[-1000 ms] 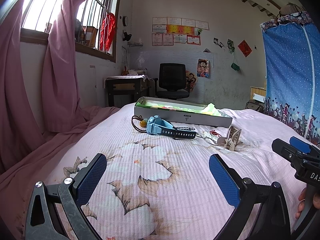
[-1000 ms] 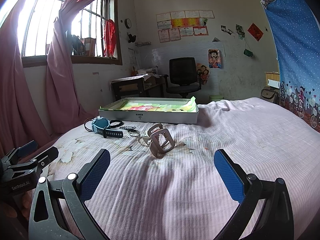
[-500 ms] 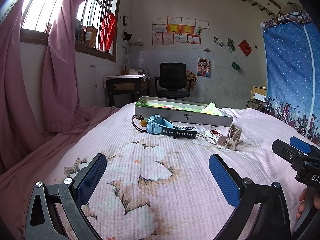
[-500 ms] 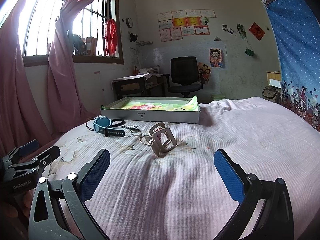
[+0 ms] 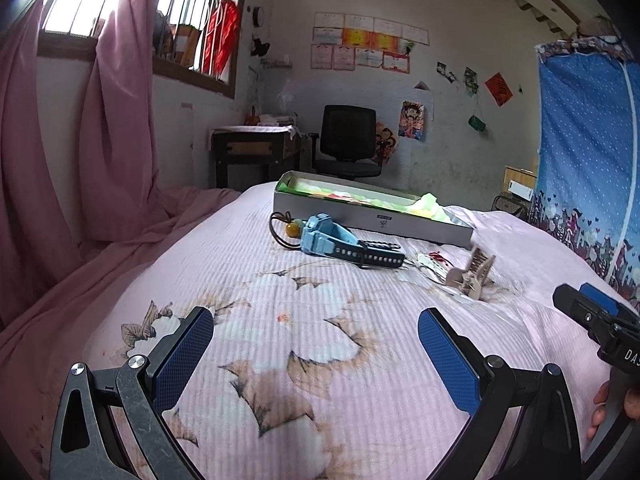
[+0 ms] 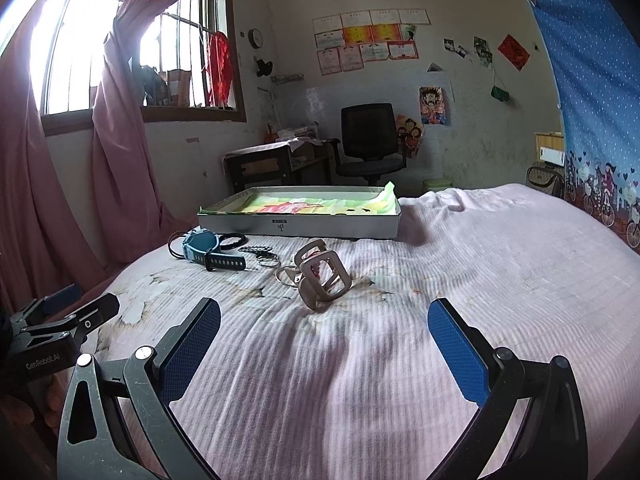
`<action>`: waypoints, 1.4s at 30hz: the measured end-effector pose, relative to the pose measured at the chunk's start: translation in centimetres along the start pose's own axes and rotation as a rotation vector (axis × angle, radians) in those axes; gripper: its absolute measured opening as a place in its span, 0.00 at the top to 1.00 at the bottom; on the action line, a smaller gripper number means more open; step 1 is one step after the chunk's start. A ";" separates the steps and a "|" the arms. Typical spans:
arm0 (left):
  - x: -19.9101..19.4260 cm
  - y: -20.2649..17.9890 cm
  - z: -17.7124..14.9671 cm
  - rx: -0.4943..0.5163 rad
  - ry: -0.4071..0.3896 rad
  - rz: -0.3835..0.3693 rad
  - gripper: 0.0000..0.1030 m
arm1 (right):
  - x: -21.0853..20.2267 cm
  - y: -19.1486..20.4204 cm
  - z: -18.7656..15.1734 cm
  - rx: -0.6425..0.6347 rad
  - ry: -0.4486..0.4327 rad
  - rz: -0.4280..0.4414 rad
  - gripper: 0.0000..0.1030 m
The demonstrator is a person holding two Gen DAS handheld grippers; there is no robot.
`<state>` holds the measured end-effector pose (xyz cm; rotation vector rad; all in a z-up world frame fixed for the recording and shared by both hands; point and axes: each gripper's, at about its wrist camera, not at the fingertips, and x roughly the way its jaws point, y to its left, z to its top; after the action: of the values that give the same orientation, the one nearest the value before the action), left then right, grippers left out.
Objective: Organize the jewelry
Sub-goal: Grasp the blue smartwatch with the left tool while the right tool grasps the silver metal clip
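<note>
Both grippers have edged nearer the bed (image 6: 500, 280), fingers (image 6: 192, 344) spread and empty; the beige hair claw (image 6: 322, 276), before the box (image 6: 298, 226), seems light, rigid, best gripped across its frame.

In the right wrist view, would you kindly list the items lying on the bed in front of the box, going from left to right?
Blue watch → small metal rings → beige hair claw.

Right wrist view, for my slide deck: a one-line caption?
Open right gripper above the bed, facing hair clip, watch and box.
</note>
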<state>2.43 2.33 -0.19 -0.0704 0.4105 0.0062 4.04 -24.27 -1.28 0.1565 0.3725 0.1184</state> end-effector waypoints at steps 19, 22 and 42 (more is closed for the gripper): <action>9.3 0.7 5.7 -0.083 0.166 -0.113 0.00 | 9.2 0.0 3.6 -0.082 0.177 0.074 0.01; 11.2 0.1 6.1 -0.075 0.209 -0.129 0.00 | 10.6 0.1 3.7 -0.088 0.203 0.085 0.01; 18.0 -1.2 6.5 -0.109 0.332 -0.187 0.27 | 15.8 -1.0 2.7 -0.010 0.347 0.117 0.22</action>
<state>21.55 1.42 -1.39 -0.2183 0.7339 -0.1691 19.74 -23.36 -4.51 0.1479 0.7085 0.2640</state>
